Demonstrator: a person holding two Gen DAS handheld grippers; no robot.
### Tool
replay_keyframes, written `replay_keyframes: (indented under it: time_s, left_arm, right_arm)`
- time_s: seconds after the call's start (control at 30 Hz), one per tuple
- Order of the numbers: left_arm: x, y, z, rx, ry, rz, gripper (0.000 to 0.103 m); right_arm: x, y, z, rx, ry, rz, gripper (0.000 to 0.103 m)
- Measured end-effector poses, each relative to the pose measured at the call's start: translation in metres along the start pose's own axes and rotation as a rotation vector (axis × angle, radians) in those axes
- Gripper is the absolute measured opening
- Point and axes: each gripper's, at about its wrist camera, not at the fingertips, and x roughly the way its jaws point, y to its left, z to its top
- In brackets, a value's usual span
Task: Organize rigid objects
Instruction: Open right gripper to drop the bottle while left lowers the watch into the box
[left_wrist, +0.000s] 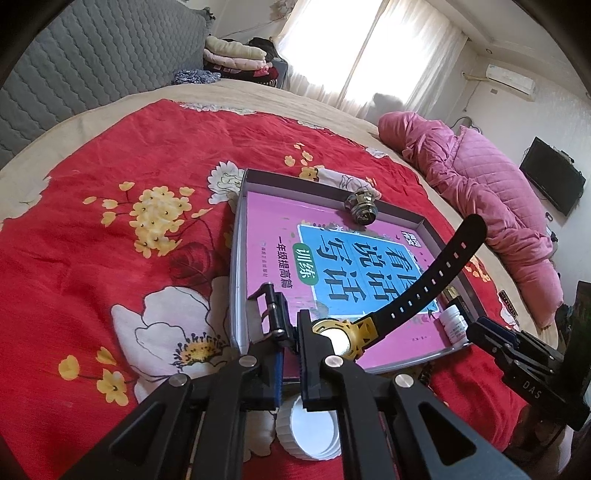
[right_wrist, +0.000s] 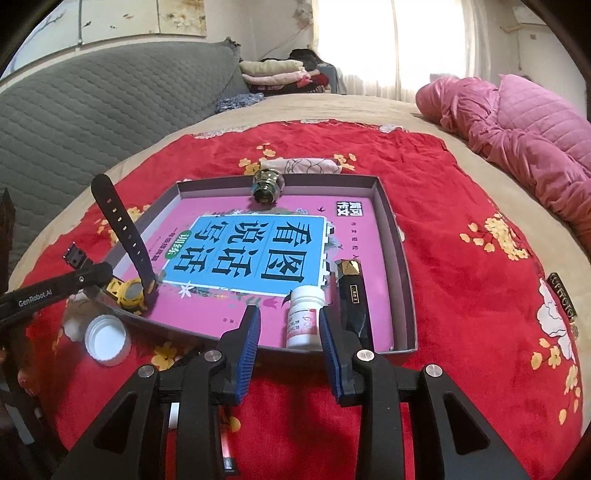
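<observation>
My left gripper (left_wrist: 290, 328) is shut on a yellow watch (left_wrist: 343, 338) with a black strap, held over the near left corner of the shallow box (left_wrist: 413, 218); the watch (right_wrist: 129, 291) and the left gripper (right_wrist: 86, 278) also show in the right wrist view. A pink and blue book (right_wrist: 258, 240) lies in the box (right_wrist: 400, 236). My right gripper (right_wrist: 290, 325) is open, its fingers either side of a white pill bottle (right_wrist: 304, 319) standing in the box. A black and gold case (right_wrist: 352, 299) lies beside the bottle. A metal knob (right_wrist: 266, 186) sits at the box's far wall.
A white bottle cap (right_wrist: 105, 339) lies on the red floral bedcover (right_wrist: 461, 295) near the box's left corner. A pink quilted coat (right_wrist: 524, 122) lies at the far right. A grey headboard (right_wrist: 92, 110) and folded clothes (right_wrist: 277, 74) stand behind the bed.
</observation>
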Motion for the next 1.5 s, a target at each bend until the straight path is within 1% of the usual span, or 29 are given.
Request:
replay_keyframes:
  time_s: [0.6, 0.8, 0.83, 0.9, 0.97, 1.03, 1.2, 1.33, 1.4, 1.43, 1.47, 1.5]
  left_arm:
    - [-0.003, -0.003, 0.000, 0.027, -0.009, 0.032, 0.009]
    - [-0.006, -0.003, 0.001, 0.028, -0.022, 0.023, 0.011]
    - [-0.007, -0.003, 0.001, 0.029, -0.023, 0.023, 0.012]
    - [-0.007, -0.003, 0.001, 0.030, -0.023, 0.024, 0.019]
    - [-0.008, -0.004, 0.002, 0.031, -0.027, 0.020, 0.032]
    - [-0.009, -0.004, 0.003, 0.032, -0.033, 0.016, 0.037]
    - [-0.010, -0.005, 0.003, 0.038, -0.032, 0.012, 0.038]
    - [-0.014, -0.009, 0.004, 0.060, -0.050, 0.016, 0.038]
    - [-0.015, -0.010, 0.003, 0.066, -0.054, 0.013, 0.043]
    - [-0.016, -0.010, 0.003, 0.068, -0.055, 0.009, 0.047]
    - [-0.017, -0.010, 0.003, 0.070, -0.057, 0.008, 0.050]
    - [-0.018, -0.011, 0.003, 0.072, -0.058, 0.008, 0.050]
  right_arm:
    - [0.000, -0.004, -0.001, 0.012, 0.007, -0.012, 0.034]
    - [0.001, -0.006, -0.002, 0.019, 0.013, -0.018, 0.034]
    - [0.001, -0.005, -0.002, 0.018, 0.012, -0.019, 0.034]
    - [0.001, -0.006, -0.001, 0.017, 0.009, -0.019, 0.034]
    - [-0.001, -0.005, 0.000, 0.013, 0.000, -0.020, 0.034]
    - [-0.001, -0.005, 0.000, 0.013, -0.001, -0.023, 0.034]
    - [-0.003, -0.006, 0.000, 0.020, -0.006, -0.025, 0.034]
    - [-0.006, -0.007, 0.002, 0.024, -0.015, -0.031, 0.035]
    - [-0.007, -0.008, 0.002, 0.027, -0.015, -0.030, 0.035]
    - [-0.008, -0.007, 0.001, 0.027, -0.016, -0.030, 0.036]
    - [-0.009, -0.007, 0.001, 0.027, -0.017, -0.032, 0.037]
    - [-0.009, -0.007, 0.001, 0.028, -0.017, -0.030, 0.037]
